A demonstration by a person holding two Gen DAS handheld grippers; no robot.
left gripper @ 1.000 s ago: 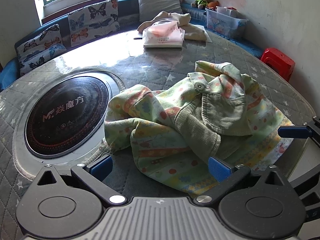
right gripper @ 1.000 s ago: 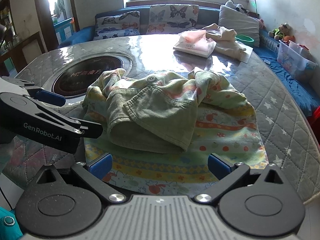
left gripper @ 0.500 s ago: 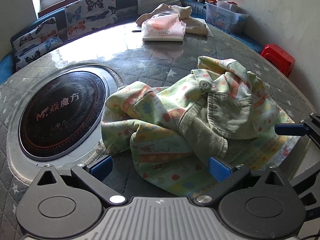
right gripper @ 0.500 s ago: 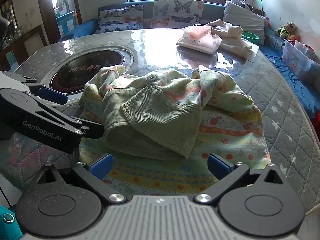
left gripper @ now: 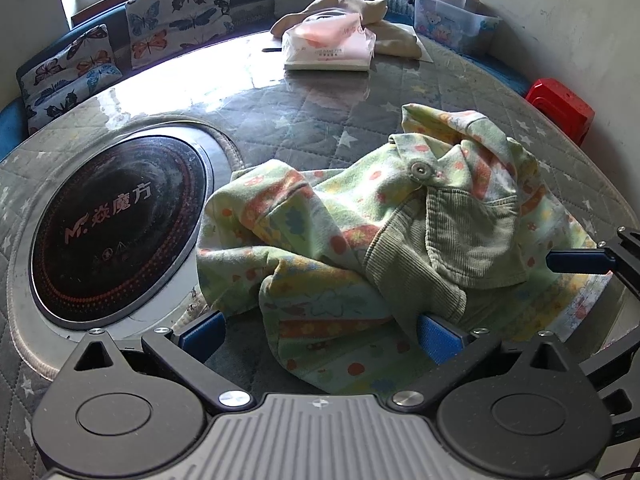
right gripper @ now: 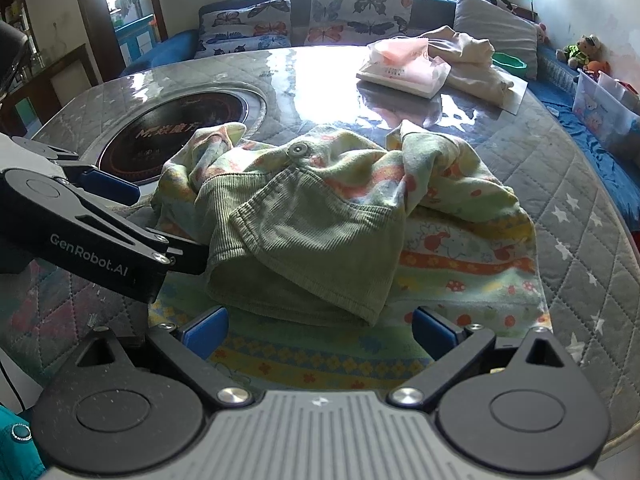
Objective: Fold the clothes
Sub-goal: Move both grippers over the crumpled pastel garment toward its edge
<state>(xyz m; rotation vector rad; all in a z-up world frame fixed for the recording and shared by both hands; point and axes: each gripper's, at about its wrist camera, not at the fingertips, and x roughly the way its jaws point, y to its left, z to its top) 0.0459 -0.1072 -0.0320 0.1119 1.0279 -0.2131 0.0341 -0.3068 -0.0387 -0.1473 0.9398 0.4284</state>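
Note:
A crumpled green garment (left gripper: 360, 240) with coloured prints, a corduroy lining and a metal snap button (left gripper: 419, 169) lies bunched on the quilted table (left gripper: 312, 120). In the right wrist view the same garment (right gripper: 344, 216) spreads out in front of me, its printed hem nearest the fingers. My left gripper (left gripper: 320, 336) is open, low over the garment's near edge, its right blue pad (left gripper: 438, 338) touching or just over the cloth. My right gripper (right gripper: 320, 332) is open above the hem, holding nothing. The left gripper's body (right gripper: 92, 236) shows at the left of the right wrist view.
A round black induction hob (left gripper: 112, 232) is set into the table at the left. A pink-and-white packet (left gripper: 328, 46) and a beige cloth (left gripper: 384, 28) lie at the far side. A bench with butterfly cushions (left gripper: 176, 24), a plastic box (left gripper: 452, 20) and a red stool (left gripper: 560, 108) ring the table.
Both grippers have dipped and moved forward toward the garment, which now looks larger and closer. The garment itself has not moved, and both grippers stay open.

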